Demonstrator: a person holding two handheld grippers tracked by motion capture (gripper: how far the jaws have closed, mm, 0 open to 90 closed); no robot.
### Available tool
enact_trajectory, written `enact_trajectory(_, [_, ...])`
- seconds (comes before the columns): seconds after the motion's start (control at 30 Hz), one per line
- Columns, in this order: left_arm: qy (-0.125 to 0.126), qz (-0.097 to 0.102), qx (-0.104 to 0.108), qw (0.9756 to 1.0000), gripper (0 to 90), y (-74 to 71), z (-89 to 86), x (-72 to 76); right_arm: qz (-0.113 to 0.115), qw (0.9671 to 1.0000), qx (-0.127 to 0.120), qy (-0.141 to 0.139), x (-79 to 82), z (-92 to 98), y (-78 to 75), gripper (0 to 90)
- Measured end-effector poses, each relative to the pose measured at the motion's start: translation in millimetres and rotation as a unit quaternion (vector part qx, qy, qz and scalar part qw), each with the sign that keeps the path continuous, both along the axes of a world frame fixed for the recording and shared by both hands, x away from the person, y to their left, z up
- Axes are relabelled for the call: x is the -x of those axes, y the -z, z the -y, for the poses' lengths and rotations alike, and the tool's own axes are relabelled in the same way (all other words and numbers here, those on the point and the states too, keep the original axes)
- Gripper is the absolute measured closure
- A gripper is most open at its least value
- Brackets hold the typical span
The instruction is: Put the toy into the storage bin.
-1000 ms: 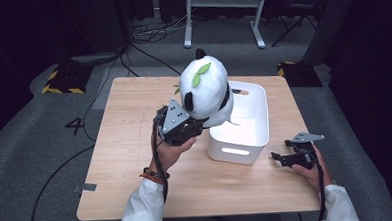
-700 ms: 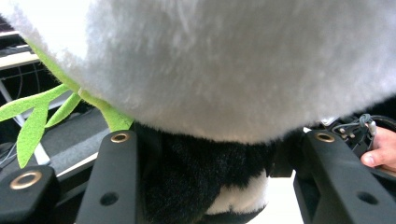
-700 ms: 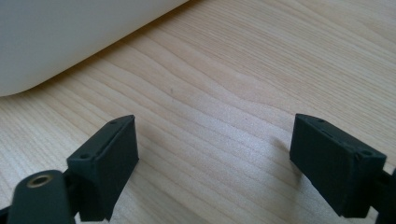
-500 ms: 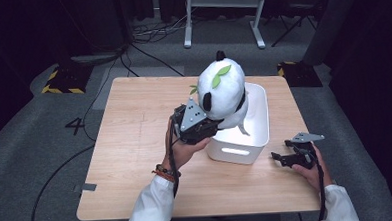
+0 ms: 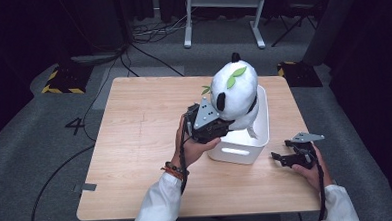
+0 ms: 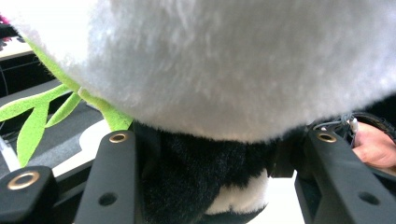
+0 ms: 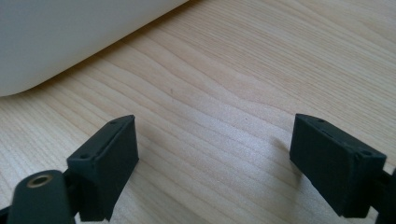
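Observation:
A white and black panda plush [image 5: 235, 91] with green leaves [image 5: 232, 79] hangs over the white bin [image 5: 236, 151], its lower body inside the rim. My left gripper [image 5: 224, 127] is shut on the plush's dark lower part from the bin's left side. In the left gripper view the two jaws press into the black fur of the plush [image 6: 201, 177], and its white body sits above them. To the right of the bin, low over the table, my right gripper [image 5: 278, 157] is open. Only bare wood lies between the right gripper's [image 7: 215, 154] jaws.
The bin stands on the right half of a light wooden table [image 5: 144, 127]. In the right gripper view the bin's wall [image 7: 70, 32] is close ahead at the upper left. Cables and a metal stand [image 5: 220, 19] are on the floor beyond the table.
My left gripper has carried the plush to the right and a little down, from beside the bin's left edge to over the bin. The right gripper has stayed put.

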State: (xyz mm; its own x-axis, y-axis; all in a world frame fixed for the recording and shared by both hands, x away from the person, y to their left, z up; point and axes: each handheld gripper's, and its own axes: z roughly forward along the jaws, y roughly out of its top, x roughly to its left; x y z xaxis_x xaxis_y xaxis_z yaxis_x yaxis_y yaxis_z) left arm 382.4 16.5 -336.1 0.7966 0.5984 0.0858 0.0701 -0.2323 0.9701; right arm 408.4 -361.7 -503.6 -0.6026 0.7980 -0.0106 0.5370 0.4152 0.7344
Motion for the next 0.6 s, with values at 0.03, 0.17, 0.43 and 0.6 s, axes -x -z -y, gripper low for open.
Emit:
enact_trajectory(0.03, [0.000,0.000,0.000,1.0000,51.0,0.0,0.0,0.0,0.000,1.0000,0.000,0.000,0.0,0.0,0.0,15.3])
enact_trajectory(0.17, [0.004,-0.004,-0.004,1.0000,50.9,2.8,6.5,-3.4,0.000,1.0000,0.000,0.000,0.0,0.0,0.0,15.3])
enact_trajectory(0.43, [0.004,-0.007,-0.011,0.9999,50.9,5.8,14.8,-8.4,0.000,1.0000,0.000,0.000,0.0,0.0,0.0,15.3])
enact_trajectory(0.6, [0.009,-0.008,-0.009,0.9999,50.9,7.7,17.6,-10.0,0.000,1.0000,0.000,0.000,0.0,0.0,0.0,15.3])
